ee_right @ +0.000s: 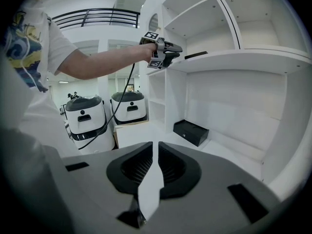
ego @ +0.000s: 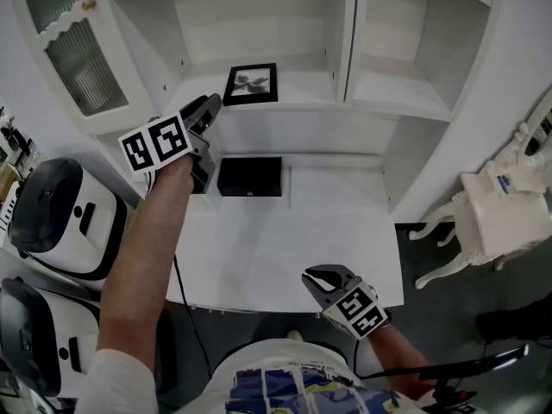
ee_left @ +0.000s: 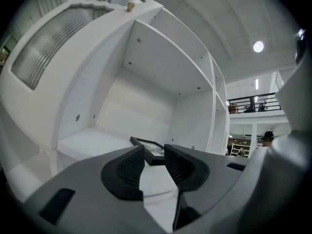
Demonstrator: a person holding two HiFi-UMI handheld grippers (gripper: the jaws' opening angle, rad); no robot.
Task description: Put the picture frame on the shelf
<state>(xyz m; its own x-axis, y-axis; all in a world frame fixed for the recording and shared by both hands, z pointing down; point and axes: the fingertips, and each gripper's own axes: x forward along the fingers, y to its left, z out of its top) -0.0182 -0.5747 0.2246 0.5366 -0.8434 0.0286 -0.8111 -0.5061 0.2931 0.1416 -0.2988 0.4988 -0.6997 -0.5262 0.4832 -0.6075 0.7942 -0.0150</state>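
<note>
Left claw: your left gripper [ee_left: 154, 152] is released, its jaws apart with nothing pressed between them, up at the shelf edge in the upper left of the head view.
Right claw: your right gripper [ee_right: 156, 149] is clenched on nothing, low near the bottom centre.
Picture frame: the black-rimmed rectangular picture frame [ego: 251, 83] rests on the white cabinet shelf [ego: 302, 89], upper centre, just beyond your left jaws and clear of them.
Below: a black rectangular box [ego: 249, 177] sits on the white desktop [ego: 285, 240].
</note>
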